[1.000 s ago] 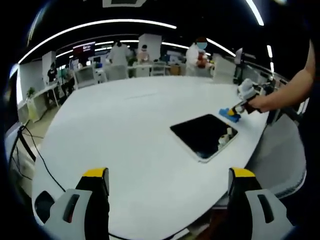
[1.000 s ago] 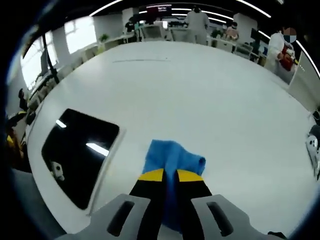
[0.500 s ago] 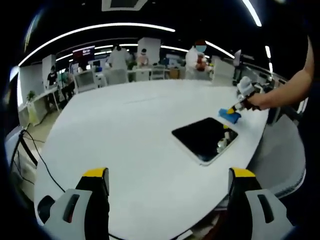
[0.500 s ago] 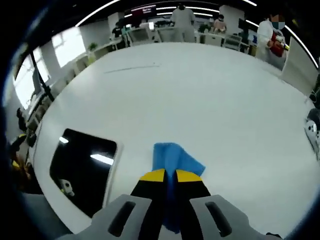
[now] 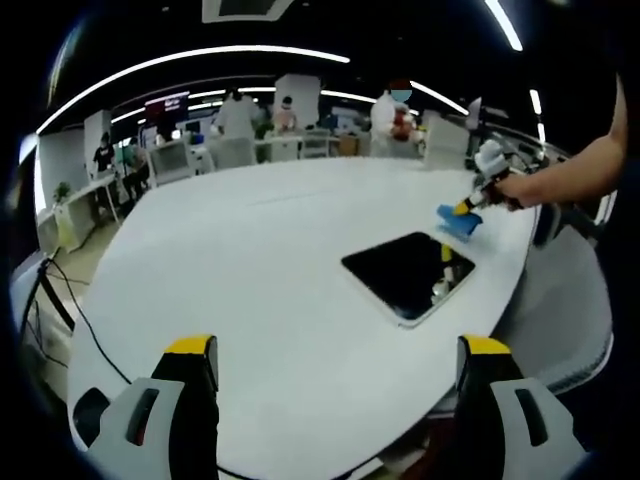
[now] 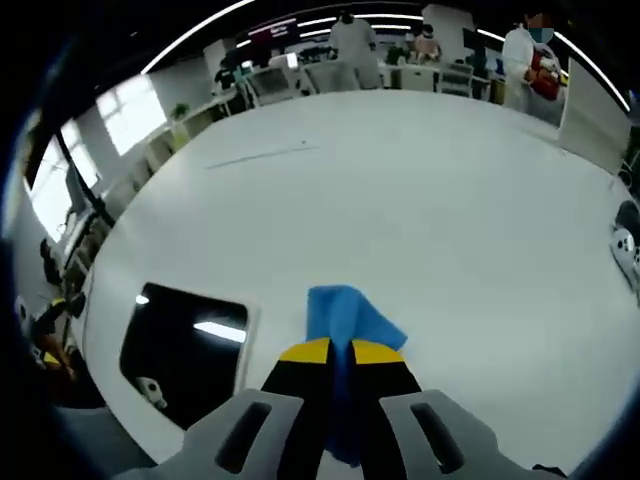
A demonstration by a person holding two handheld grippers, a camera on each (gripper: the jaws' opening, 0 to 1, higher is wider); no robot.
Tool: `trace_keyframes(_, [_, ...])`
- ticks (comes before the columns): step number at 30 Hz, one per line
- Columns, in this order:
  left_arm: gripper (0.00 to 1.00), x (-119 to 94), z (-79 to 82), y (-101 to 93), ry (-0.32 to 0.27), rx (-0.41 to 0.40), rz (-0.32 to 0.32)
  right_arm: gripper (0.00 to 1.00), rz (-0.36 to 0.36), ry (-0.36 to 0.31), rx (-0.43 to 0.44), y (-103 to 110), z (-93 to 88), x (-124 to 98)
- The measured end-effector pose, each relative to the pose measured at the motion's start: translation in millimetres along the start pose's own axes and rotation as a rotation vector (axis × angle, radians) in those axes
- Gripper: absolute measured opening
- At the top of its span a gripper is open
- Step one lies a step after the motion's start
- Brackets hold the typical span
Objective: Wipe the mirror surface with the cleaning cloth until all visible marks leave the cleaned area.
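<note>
Pinching the blue cleaning cloth [image 6: 345, 318] tight between its 2 closed jaws, the right gripper [image 6: 334, 352] hides the cloth's lower part. The mirror [image 6: 185, 351] lies flat on the white table [image 6: 420, 200], just left of the cloth; whether cloth and table touch is hard to tell. Marks on the dark glass are too small to make out. The left gripper [image 5: 338, 352] hangs wide open, holding nothing, near the table edge. Since 1 second ago, the right gripper has lifted the cloth [image 5: 461, 221] farther from the mirror [image 5: 407, 272].
</note>
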State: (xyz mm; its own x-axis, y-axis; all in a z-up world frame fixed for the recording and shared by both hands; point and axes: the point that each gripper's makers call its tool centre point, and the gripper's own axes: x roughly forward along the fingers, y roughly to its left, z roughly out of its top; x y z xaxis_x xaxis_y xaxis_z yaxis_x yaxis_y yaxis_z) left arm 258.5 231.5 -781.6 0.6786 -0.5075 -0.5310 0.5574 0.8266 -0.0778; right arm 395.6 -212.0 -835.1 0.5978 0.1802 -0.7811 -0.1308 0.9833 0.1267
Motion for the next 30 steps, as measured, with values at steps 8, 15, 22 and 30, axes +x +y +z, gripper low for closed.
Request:
trace_keyframes(8, [0.99,0,2.1,1.7,0.0,0.0,-0.001,0.01,0.027,0.001,0.037,16,-0.3,1])
trace_keyframes(15, [0.99,0,1.1,3.1,0.007,0.014,0.002,0.01,0.05,0.016,0.042,39,-0.6,10])
trace_keyframes(22, [0.99,-4,-1.3,7.9,0.019,0.016,0.003,0.01,0.07,0.038,0.039,57,-1.8,20])
trace_keyframes(30, [0.99,-7,-5.2,13.0,0.031,0.016,0.0,0.01,0.099,0.064,0.026,85,-0.4,30])
